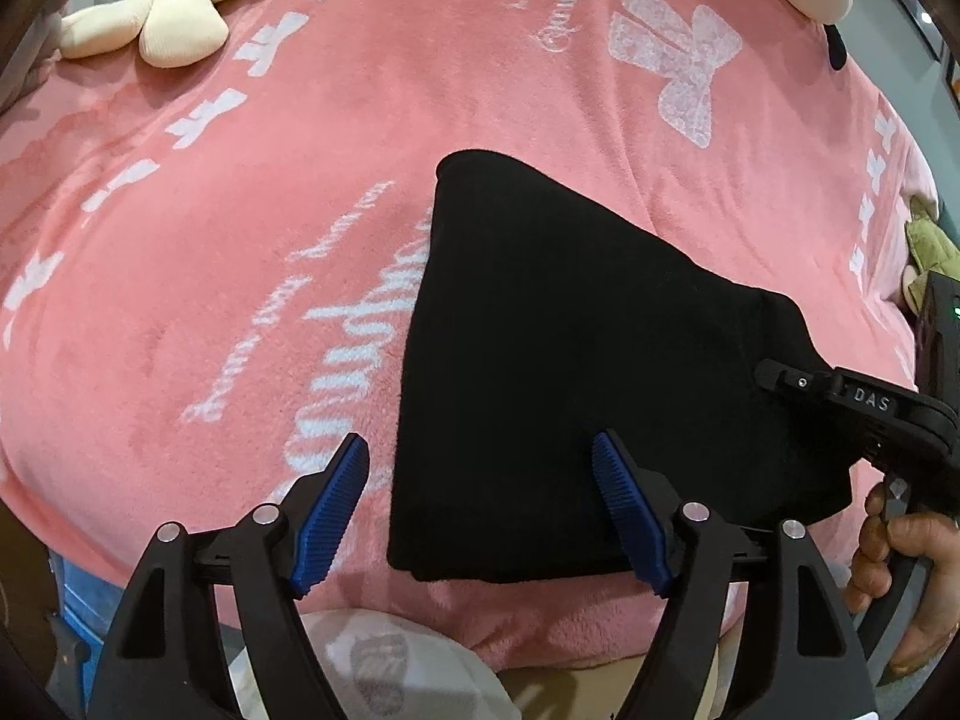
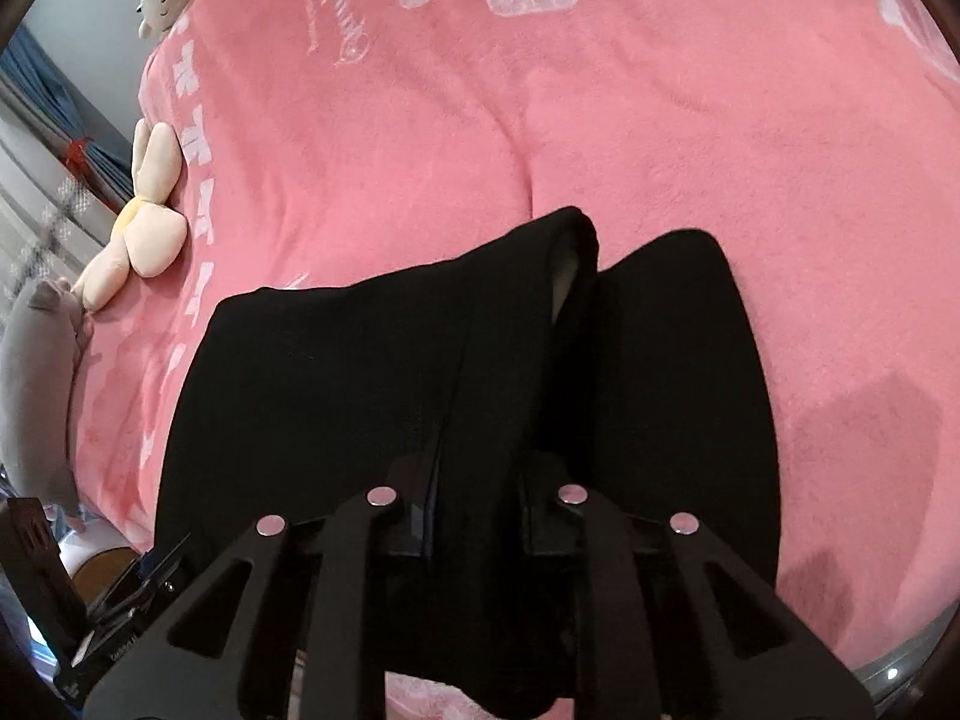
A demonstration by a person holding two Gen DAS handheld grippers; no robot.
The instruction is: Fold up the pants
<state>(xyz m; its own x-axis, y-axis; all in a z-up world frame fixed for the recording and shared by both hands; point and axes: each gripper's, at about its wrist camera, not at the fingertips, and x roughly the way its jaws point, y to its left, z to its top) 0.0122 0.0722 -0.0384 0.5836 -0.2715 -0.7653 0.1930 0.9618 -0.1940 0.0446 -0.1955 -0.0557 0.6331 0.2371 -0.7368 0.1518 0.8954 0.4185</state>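
Pants (image 1: 558, 372), black and folded, are lying at centre frame on the pink blanket (image 1: 252, 228). The left gripper (image 1: 483, 510) is standing wide open over their near left corner, holding nothing. The right gripper (image 2: 480, 498) is pinching a raised fold of cloth

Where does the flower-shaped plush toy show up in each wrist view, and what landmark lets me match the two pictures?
Left wrist view: the flower plush lies at the top left, on the far edge of the pink blanket.
Right wrist view: the flower plush lies at the left edge, beside a grey plush.
Shared landmark: the black pants on the blanket, right of centre in the left view, centre-bottom in the right view.
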